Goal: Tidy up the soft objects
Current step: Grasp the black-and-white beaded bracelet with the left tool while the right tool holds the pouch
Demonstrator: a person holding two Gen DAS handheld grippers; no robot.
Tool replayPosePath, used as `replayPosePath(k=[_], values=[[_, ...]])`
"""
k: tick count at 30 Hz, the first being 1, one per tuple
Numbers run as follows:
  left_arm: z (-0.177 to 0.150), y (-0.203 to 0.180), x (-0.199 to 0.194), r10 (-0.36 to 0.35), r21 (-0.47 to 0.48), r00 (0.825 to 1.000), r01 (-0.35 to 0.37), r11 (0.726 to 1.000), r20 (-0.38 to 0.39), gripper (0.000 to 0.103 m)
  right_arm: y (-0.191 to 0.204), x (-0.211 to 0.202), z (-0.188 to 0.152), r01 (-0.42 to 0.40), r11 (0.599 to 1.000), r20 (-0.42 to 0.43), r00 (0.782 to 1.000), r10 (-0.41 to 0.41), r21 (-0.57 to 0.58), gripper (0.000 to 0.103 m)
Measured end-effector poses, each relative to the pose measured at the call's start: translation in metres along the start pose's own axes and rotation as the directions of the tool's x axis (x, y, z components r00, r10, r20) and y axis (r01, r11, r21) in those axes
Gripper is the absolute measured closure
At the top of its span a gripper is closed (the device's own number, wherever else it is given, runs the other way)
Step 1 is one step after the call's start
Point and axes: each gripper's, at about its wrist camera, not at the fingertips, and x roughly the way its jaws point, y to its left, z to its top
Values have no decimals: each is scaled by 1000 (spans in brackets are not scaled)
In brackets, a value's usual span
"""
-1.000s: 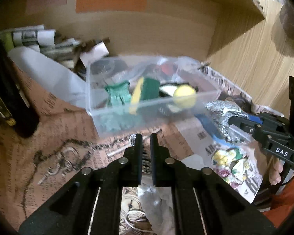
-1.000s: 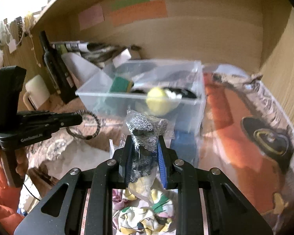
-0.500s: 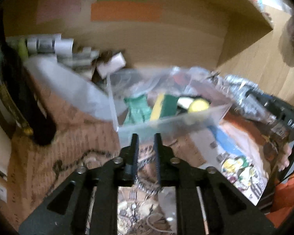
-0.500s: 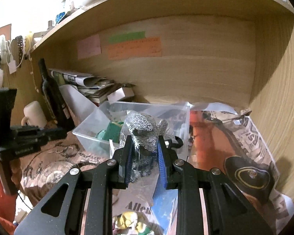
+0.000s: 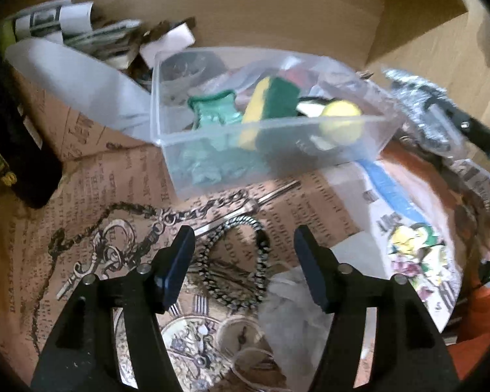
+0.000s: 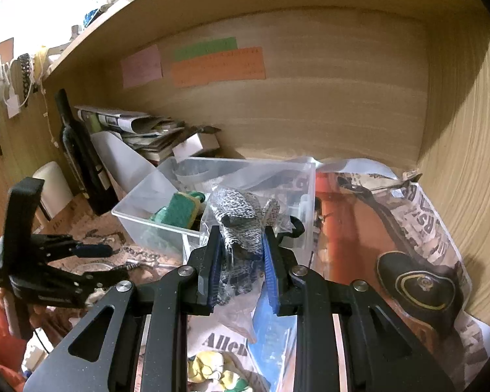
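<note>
Right gripper: I have my 2 blue pads clamped on the bagged knit piece, held up off the paper-covered surface, just in front of the bin's near wall.
Bagged knit piece: black-and-white speckled knit, bunched and folded over at the top, wrapped in a thin clear crinkled bag whose loose tail hangs down between my fingers.
Left gripper: my fingers stand wide apart and hold nothing; they hover low over the printed paper.
Braided loop: black-and-white cord ring lying flat on the paper, between my left fingertips.
Chain and keys: dark chain with metal keys, spread on the paper left of the loop.
Clear plastic bin: beyond the loop, open-topped; inside I see a green-and-yellow sponge, a teal soft shape and a yellow ball.
Dark bottle: upright at far left, near the stacked papers.
Back wall: pink, green and orange notes stuck on the wood.
</note>
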Motion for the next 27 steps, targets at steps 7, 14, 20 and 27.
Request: replayPosePath(k=[7,14,20,27], values=[[-6,21,13,-3,-74,1000,1,997,-26,71,-1,2,-2,-4,1000,-7,1000,4,-3,81],[-10,26,-4,-2,-101,1000,4,995,21,96,1,5,-3,-6,1000,-5,1000,6,-9,81],[-2,22,-39,13,-81,993,-4,997,114,96,0,3,4,4,1000,15,1000,-4,-13,81],[33,18,-73,39,-49,968,-28,998,247,96,4,4,23,4,999,60,998,-2,-44,81]])
